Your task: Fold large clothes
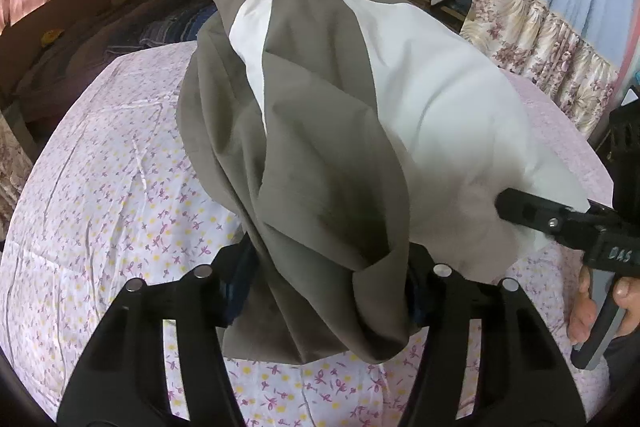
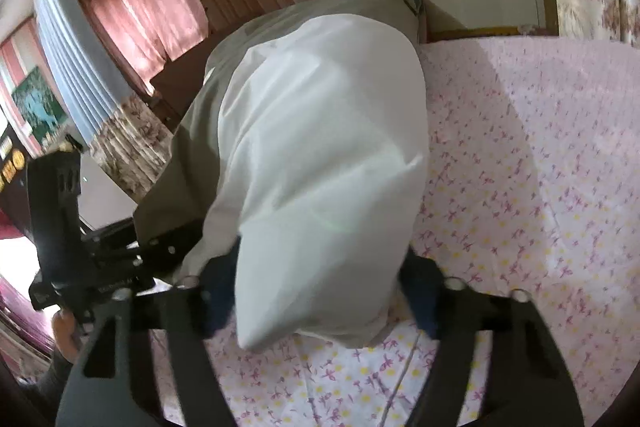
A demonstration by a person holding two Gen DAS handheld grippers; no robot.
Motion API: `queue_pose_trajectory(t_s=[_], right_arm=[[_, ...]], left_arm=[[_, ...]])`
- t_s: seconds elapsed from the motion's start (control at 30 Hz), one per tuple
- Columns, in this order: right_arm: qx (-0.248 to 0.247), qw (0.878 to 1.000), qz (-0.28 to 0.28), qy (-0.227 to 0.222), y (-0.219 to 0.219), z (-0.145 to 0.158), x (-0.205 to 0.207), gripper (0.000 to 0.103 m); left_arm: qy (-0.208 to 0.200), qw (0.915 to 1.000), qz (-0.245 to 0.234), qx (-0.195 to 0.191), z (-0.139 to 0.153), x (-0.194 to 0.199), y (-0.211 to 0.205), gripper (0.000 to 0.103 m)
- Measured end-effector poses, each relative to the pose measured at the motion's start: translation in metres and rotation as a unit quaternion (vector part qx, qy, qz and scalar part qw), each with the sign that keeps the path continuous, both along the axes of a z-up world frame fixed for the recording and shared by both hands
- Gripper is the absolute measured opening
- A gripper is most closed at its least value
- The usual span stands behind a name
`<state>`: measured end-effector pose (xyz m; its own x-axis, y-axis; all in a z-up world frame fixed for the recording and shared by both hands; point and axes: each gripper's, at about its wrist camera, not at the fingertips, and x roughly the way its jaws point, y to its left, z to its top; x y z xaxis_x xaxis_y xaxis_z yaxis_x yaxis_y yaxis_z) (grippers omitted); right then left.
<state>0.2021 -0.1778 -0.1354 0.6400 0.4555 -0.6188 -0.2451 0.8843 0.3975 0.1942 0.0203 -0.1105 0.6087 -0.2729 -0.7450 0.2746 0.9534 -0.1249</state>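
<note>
Nearest you, your left gripper [image 1: 328, 291] is clamping a bunched grey fold of the garment [image 1: 320, 147], and your right gripper [image 2: 316, 287] is pinching its white lining. You are holding the garment lifted above the bed [image 1: 100, 167], hanging between both grippers, which are sitting just beside each other. Judging by this, you are mid-fold, carrying gathered edges. Next you are likely needing to spread the grippers apart and lay the cloth flat on the bed. Beyond the bed, curtains [image 1: 552, 55] are hanging.
</note>
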Motion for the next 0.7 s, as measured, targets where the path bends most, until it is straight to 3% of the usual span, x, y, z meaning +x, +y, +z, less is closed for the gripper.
queue_pose_trajectory(t_s=[0.27, 0.57, 0.7], right_arm=[[-0.126, 0.992, 0.026, -0.011, 0.021, 0.016, 0.002, 0.052], [-0.172, 0.983, 0.048, -0.028, 0.03, 0.026, 0.005, 0.048], [-0.197, 0.977, 0.057, -0.055, 0.034, 0.033, -0.003, 0.044]], left_arm=[[0.01, 0.9996, -0.011, 0.025, 0.004, 0.005, -0.005, 0.058], [0.001, 0.9996, -0.019, 0.02, 0.005, 0.003, -0.002, 0.054], [-0.011, 0.9993, -0.017, 0.031, 0.008, -0.001, -0.004, 0.051]])
